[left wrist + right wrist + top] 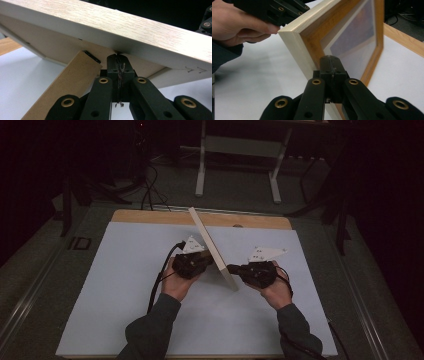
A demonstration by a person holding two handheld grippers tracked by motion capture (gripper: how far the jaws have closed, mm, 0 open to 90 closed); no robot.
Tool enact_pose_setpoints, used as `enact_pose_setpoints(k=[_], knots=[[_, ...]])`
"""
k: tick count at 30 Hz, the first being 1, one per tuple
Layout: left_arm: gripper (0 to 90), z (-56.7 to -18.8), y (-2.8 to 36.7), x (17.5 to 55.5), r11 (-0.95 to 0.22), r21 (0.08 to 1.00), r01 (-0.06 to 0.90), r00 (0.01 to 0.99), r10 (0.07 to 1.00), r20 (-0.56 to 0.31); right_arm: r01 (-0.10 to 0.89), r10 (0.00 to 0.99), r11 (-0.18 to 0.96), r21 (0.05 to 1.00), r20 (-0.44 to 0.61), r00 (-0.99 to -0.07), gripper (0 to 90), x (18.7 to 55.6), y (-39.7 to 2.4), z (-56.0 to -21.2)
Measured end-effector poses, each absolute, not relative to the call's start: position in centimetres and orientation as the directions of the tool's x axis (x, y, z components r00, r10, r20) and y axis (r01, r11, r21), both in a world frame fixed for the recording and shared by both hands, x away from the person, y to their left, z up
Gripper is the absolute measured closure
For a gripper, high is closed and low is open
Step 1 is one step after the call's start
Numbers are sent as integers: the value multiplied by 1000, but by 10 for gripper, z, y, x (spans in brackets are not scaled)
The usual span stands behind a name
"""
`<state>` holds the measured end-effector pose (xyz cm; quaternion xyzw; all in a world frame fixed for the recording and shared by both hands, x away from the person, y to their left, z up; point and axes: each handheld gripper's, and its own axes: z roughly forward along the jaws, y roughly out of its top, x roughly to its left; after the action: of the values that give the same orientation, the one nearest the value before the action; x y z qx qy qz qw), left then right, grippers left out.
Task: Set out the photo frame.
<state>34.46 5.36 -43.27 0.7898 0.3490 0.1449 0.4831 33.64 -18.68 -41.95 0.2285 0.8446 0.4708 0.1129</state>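
High view first: your two hands meet over the white sheet (125, 285) that covers the table (150, 216), and between them a wooden picture frame (212, 247) stands on its lower edge, running away from you. Your left gripper (206, 261) sits against the frame's back side; your right gripper (234, 269) comes at its near corner from the other side.

Left gripper view shows your jaws pressed together with nothing between them, their tips up against the underside of the frame's pale edge (120, 27), and a brown fold-out stand (67, 87) slanting down just beside them.

Right gripper view shows your right jaws also pressed together and pinching nothing, tips touching the frame's front (352, 37) near its corner, while your left hand (239, 27) is beyond the frame.
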Motion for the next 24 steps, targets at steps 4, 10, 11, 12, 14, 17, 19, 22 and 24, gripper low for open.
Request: enact_pose_setpoints(k=[4, 10, 11, 12, 14, 17, 19, 22, 24], knots=[[900, -433, 55, 346, -293, 866, 406, 722, 683, -108, 273, 483, 459, 845, 20, -875, 900, 335, -184, -419], [900, -434, 56, 346, -299, 868, 397, 731, 675, -102, 266, 474, 463, 846, 18, -880, 900, 334, -180, -419], [900, -434, 56, 346, -299, 868, 397, 731, 675, -102, 264, 472, 463, 846, 16, -881, 900, 333, -180, -419], [900, -434, 57, 347, -300, 868, 395, 734, 671, -103, 263, 469, 465, 846, 17, -883, 900, 333, -179, -419], [900, -434, 57, 348, -299, 869, 394, 737, 668, -104, 257, 464, 470, 844, 11, -886, 900, 332, -178, -419], [900, -435, 57, 348, -297, 871, 392, 740, 665, -106, 253, 460, 473, 844, 9, -888, 900, 332, -176, -418], [900, -435, 57, 348, -298, 871, 391, 741, 663, -106, 254, 457, 475, 842, 10, -889, 900, 331, -175, -418], [900, -435, 58, 349, -299, 872, 387, 745, 658, -105, 243, 446, 480, 843, 5, -895, 900, 330, -171, -418], [900, -435, 58, 349, -299, 872, 386, 747, 657, -105, 242, 442, 481, 843, 5, -897, 900, 329, -169, -418]])
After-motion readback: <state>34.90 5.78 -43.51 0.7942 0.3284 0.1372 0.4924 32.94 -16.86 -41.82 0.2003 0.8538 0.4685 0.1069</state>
